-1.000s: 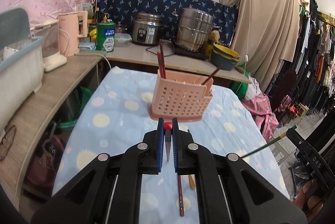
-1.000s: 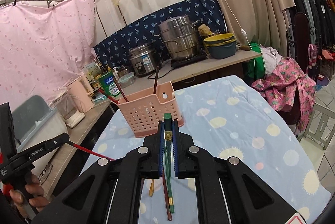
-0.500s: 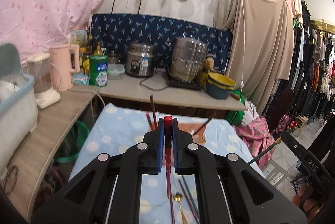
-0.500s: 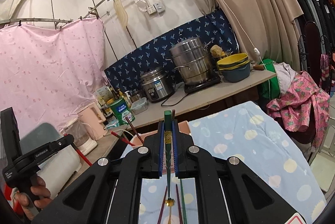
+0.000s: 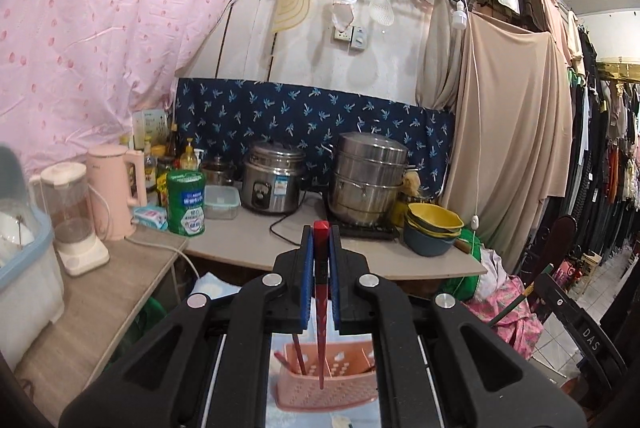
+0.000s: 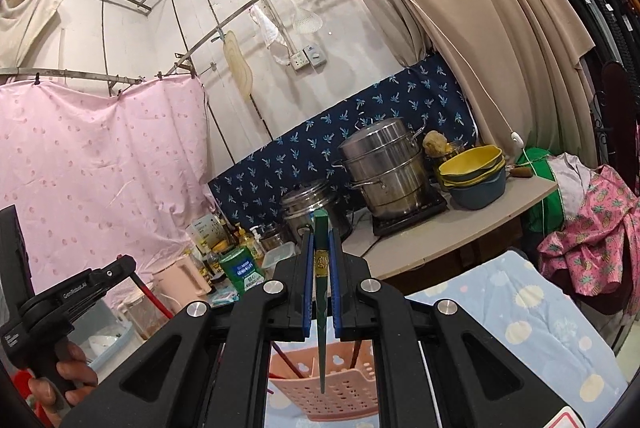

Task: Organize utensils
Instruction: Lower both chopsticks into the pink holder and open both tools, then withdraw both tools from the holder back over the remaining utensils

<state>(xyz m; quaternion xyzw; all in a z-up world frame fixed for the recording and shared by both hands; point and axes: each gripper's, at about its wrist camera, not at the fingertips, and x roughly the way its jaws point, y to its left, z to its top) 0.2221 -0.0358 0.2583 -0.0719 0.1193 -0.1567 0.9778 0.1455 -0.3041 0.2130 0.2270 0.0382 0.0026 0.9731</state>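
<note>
Chopsticks are the items in hand: a red chopstick (image 5: 321, 292) is pinched between the blue pads of the left tool (image 5: 321, 240), its blunt red end poking out above the fingertips and its thin end hanging down over the pink perforated utensil basket (image 5: 328, 394). A dark green chopstick (image 6: 321, 292) with a gold emblem is clamped the same way in the right tool (image 6: 321, 232), narrow end pointing down at the basket (image 6: 332, 388). Both tools are closed tight on their sticks, jaws nearly together. The basket stands on a desk under a light blue cloth with pale yellow spots (image 6: 520, 312); it already holds a few dark reddish sticks (image 5: 298, 356) leaning in its left part. Whether either held tip is inside the basket rim or only above it cannot be told. In the right wrist view the left tool (image 6: 116, 270) shows at the lower left, gripped by a hand (image 6: 66, 376). Behind runs a counter with a rice cooker (image 5: 272, 180), a stacked steel steamer pot (image 5: 370, 180), yellow and blue bowls (image 5: 432, 228), a green tin (image 5: 186, 202), a pink kettle (image 5: 114, 192) and a blender (image 5: 70, 216). A pink sheet (image 5: 100, 48) and beige cloth (image 5: 516, 132) hang behind.
</note>
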